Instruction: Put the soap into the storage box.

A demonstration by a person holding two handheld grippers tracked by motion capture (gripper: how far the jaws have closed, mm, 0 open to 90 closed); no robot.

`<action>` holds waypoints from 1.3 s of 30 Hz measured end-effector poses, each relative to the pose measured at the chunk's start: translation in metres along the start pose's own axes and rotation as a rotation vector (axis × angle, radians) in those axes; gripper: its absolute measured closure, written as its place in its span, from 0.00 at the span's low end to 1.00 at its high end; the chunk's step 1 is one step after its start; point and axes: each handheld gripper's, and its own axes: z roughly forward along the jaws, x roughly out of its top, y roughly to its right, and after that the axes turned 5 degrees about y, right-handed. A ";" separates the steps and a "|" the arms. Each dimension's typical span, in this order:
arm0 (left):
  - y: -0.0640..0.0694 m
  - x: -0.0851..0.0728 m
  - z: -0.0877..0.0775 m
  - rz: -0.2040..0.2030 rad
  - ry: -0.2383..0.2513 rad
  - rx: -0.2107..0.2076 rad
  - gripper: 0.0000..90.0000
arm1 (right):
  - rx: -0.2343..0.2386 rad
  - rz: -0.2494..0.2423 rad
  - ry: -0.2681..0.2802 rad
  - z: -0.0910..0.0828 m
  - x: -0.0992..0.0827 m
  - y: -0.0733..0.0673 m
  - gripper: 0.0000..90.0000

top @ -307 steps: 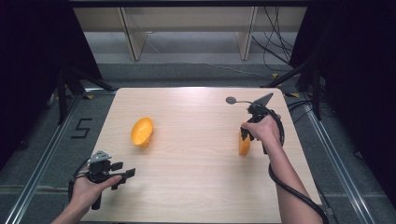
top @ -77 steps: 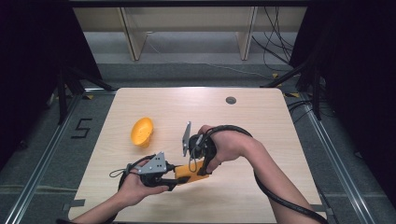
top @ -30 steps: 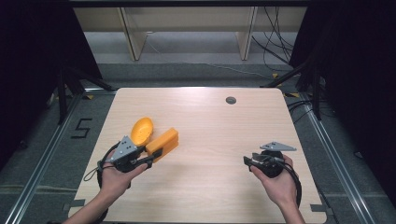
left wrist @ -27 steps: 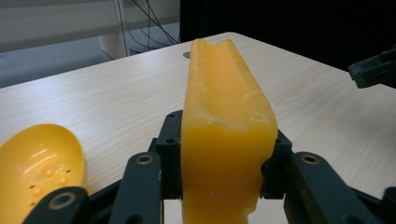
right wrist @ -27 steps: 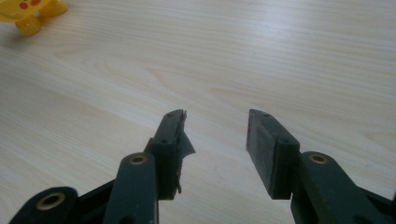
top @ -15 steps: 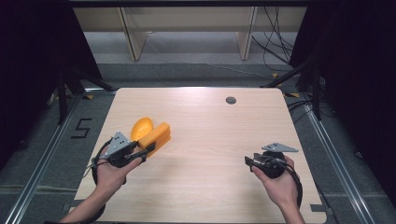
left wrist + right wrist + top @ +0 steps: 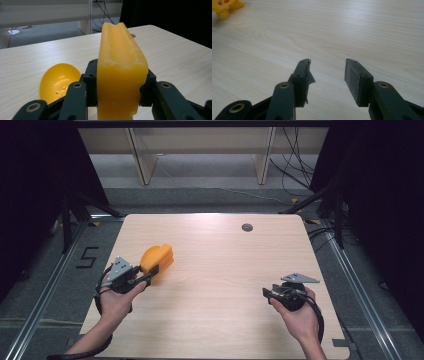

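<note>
High view puts the left gripper (image 7: 150, 272) at the left of the frame, clamped on an orange block (image 7: 162, 262) that sits just beside a yellow bowl (image 7: 58, 83) on the table (image 7: 225, 270). At lower right, the right gripper (image 7: 267, 295) has just been opening, nothing between its parted jaws.

a pale wood table (image 7: 215, 320) stood on grey carpet (image 7: 45, 285), with metal rails (image 7: 47, 292) running along the floor on both sides and a "5" (image 7: 86, 257) marked to the left. black curtains (image 7: 380, 195) closed in both sides, and cables (image 7: 295, 167) trailed over the floor at the back right. behind the table stood a light wooden bench (image 7: 200, 140), lit brighter than the rest.
</note>
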 end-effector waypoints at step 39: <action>-0.012 0.005 0.028 -0.125 0.127 0.347 0.67 | 0.003 0.036 -0.031 0.001 0.002 0.002 0.61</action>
